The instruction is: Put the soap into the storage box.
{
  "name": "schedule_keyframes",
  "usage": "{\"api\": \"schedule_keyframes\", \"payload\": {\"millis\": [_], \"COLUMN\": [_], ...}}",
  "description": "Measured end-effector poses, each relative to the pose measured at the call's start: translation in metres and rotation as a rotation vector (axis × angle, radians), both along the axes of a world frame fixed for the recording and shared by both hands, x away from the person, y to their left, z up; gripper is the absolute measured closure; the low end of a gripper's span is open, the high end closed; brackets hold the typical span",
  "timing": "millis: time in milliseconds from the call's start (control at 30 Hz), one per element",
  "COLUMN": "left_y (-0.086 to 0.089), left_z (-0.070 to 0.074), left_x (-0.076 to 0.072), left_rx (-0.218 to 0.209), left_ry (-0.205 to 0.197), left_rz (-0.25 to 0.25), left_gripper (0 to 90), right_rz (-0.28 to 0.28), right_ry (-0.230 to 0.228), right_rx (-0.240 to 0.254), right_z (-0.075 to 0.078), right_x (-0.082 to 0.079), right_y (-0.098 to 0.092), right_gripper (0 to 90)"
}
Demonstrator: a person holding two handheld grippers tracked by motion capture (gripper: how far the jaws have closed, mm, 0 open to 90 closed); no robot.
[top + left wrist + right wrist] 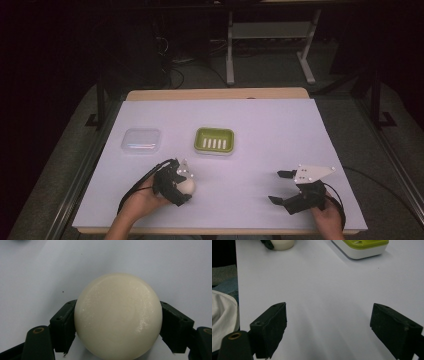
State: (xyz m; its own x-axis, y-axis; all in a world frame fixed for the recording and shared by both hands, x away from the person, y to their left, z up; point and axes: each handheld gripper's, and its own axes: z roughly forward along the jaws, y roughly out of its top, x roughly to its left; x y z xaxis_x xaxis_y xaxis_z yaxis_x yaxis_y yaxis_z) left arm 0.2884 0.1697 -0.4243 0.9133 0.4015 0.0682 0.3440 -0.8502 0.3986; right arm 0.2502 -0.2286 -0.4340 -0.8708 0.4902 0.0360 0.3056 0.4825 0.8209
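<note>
**A:** Your left claw point(184, 186) is clamped on the soap point(188, 185), a round cream bar. In the left gripper view the two jaws press against its sides, one on each, with the soap point(117, 316) bulging out above them.

**B:** Where does that put it on the tabletop point(280, 130)?

**A:** Near the front edge, left of the middle. I can't tell whether the soap rests on the surface or sits just off it. Your left hand point(142, 200) comes in over the front edge behind the claw.

**B:** And my right claw?

**A:** Your right claw point(280, 187) has its jaws spread wide with nothing between them, toward the front right corner. The right gripper view shows bare white surface between the jaws.

**B:** What else is out there?

**A:** A green dish point(214, 140) with a slotted insert sits around the middle of the tabletop, well apart from the soap. A clear lid point(141, 140) lies just to the left of it, closer to the left edge. The two do not touch.
</note>
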Motion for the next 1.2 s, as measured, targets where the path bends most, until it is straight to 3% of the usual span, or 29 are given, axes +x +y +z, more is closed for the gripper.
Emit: {"api": "schedule_keyframes", "payload": {"millis": [367, 600, 1200], "left_y": [-0.001, -0.005, -0.014], "left_z": [0.004, 0.014, 0.034], "left_x": [0.003, 0.007, 0.025], "left_rx": [-0.030, -0.037, -0.067], "left_ry": [0.013, 0.000, 0.013], "left_rz": [-0.007, -0.021, -0.032], "left_gripper": [24.9, 25.0, 25.1], "right_rz": [0.000, -0.005, -0.006], "right_ry": [-0.005, -0.008, -0.012], "right_rx": [0.007, 0.013, 0.025], "right_z": [0.000, 0.000, 0.001], "right_x": [0.001, 0.001, 0.001], "right_y": [-0.002, -0.004, -0.005], "right_gripper": [13.1, 13.1, 13.1]}}
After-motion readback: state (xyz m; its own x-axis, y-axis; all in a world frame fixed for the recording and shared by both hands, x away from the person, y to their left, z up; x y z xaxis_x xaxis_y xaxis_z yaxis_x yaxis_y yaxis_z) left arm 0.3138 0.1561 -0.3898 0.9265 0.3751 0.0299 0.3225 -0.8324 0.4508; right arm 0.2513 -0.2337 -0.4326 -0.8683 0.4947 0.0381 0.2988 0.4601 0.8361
